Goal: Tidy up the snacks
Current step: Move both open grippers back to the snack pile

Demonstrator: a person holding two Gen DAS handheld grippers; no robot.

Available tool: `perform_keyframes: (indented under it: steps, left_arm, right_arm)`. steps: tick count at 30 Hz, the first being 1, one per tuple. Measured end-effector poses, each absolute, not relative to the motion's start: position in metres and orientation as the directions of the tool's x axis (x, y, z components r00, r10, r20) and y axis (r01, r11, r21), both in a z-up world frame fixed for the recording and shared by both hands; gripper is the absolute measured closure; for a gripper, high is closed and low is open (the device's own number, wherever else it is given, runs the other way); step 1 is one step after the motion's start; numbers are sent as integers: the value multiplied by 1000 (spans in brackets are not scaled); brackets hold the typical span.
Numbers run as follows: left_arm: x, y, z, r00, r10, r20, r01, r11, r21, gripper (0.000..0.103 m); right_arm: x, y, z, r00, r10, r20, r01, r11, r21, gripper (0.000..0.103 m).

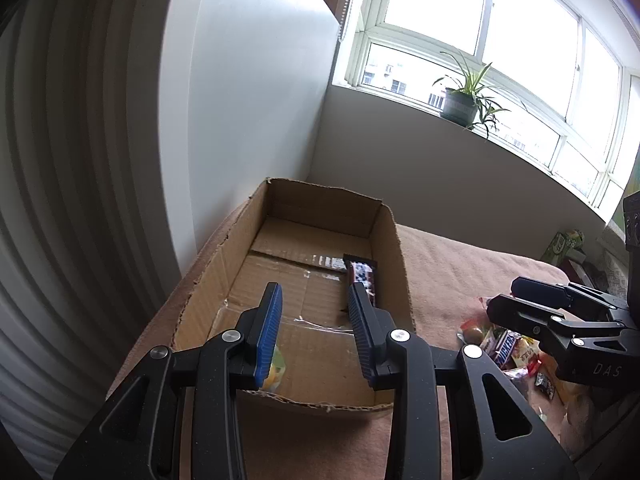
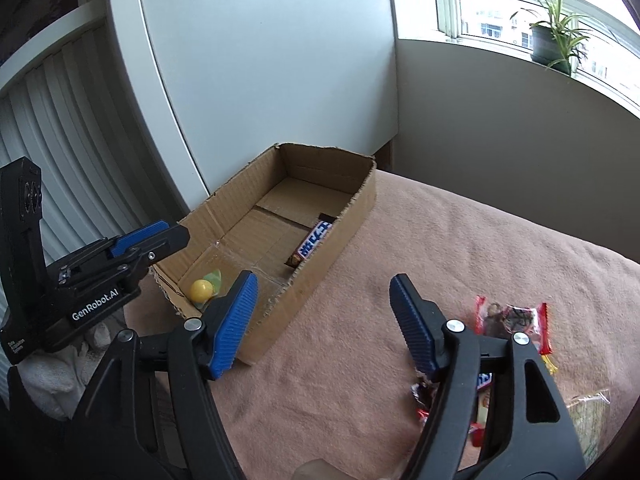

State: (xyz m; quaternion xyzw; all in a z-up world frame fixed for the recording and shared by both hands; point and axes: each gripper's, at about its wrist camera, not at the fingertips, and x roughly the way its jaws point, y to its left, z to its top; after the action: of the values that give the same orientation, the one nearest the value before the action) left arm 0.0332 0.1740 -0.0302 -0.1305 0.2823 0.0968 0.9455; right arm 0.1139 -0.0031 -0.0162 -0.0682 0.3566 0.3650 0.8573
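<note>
An open cardboard box [image 1: 394, 256] [image 2: 352, 216] lies on a pink blanket. Inside it lie a Snickers bar [image 1: 362, 274] [image 2: 314, 242] along the right wall and a yellow round candy [image 2: 201, 289] in a clear wrapper [image 1: 276, 366] at the near left corner. My left gripper [image 1: 316, 298] [image 2: 160, 236] is open and empty, held above the box's near end. My right gripper [image 2: 324, 284] [image 1: 516, 300] is open and empty above the blanket, right of the box. A pile of wrapped snacks [image 1: 508, 346] [image 2: 508, 316] lies on the blanket under the right gripper.
A white cabinet [image 2: 260, 60] and a ribbed white panel [image 1: 60, 200] stand behind and left of the box. A potted plant [image 1: 462, 104] sits on the windowsill. Green cartons [image 1: 562, 242] stand at the far right. The blanket [image 2: 460, 240] stretches right of the box.
</note>
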Motion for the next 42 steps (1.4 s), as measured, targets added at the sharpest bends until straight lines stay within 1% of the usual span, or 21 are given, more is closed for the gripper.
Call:
perform_keyframes:
  steps: [7,14,19,24,25,26,28,30,34,38,40,42]
  left_arm:
    - [26,144,-29,830,33,-557,-179,961,-210,70]
    - [27,107,-40,806,-73,-588,-81,969,-231,70]
    - [26,81,-48,782,-145,-607,-20,966,-257,70]
    - [25,53,-55,753,-209,-624,35,960,-279,70]
    - [26,48,-57,746,-222,-627,48,958,-282,69]
    - [27,42,-58,740,-233,-631,61,957,-282,64]
    - [28,31,-60,734,-248,-632,74,955,-288,59]
    - [30,23,-63,722,-270,-637,88,949,-303,59]
    - [35,8,-73,694,-280,-663,100,950,-297,59]
    - [38,-2,-83,675,-277,-684,105,953,-283,59]
    - [42,-5,-86,669,-269,-693,103,957,-273,59]
    - [46,-6,-88,662,-269,-699,103,957,-270,59]
  right_arm:
    - [110,-71,-20,517,526,-676,-597,787,156,32]
    - [98,-133,-30,524,492,-695,-530,828,186,32]
    - [89,-179,-38,547,458,-701,-449,867,216,32]
    - [86,-214,-46,571,403,-715,-382,902,203,32]
    - [86,-220,-48,577,388,-718,-369,909,195,32]
    - [85,-225,-50,581,375,-722,-357,915,188,32]
    - [84,-233,-52,591,358,-723,-337,924,182,32]
    - [82,-239,-53,592,365,-719,-330,923,197,32]
    - [74,-240,-55,586,393,-709,-338,913,228,32]
    - [65,-226,-61,549,444,-708,-383,887,259,32]
    - [58,-216,-66,525,463,-714,-411,873,263,37]
    - [54,-206,-72,500,471,-727,-432,863,262,46]
